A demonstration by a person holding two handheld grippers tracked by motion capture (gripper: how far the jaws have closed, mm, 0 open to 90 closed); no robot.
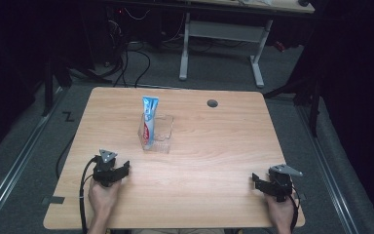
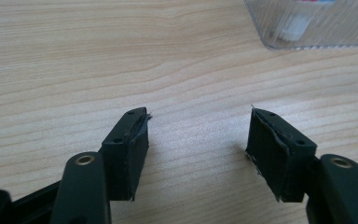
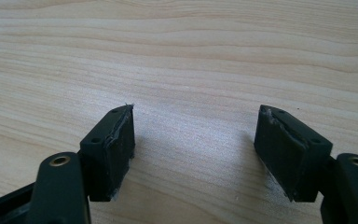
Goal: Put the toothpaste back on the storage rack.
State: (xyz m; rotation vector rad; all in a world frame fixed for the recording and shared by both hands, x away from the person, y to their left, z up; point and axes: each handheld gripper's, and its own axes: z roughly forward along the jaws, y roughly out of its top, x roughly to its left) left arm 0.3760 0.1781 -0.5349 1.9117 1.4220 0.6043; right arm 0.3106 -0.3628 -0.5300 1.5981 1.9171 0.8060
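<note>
- The toothpaste tube (image 1: pixel 149 121) already stands upright in the clear plastic box (image 1: pixel 161 139) at the middle of the table (image 1: pixel 214 161); judging by that, the placing looks done and little seems left.
- The left gripper (image 1: pixel 124 168), at the box's 7 o'clock, rests on the wood with jaws apart and nothing between them; in the left gripper view the box (image 2: pixel 317 28) sits at 1 o'clock, well clear of the fingertips.
- The right gripper (image 1: pixel 256 181), at the box's 4 o'clock, is well apart from it, jaws spread wide over bare wood.

Toothpaste tube (image 1: pixel 149 120) upright in container (image 1: pixel 163 139), mid table (image 1: pixel 214 161).
</note>
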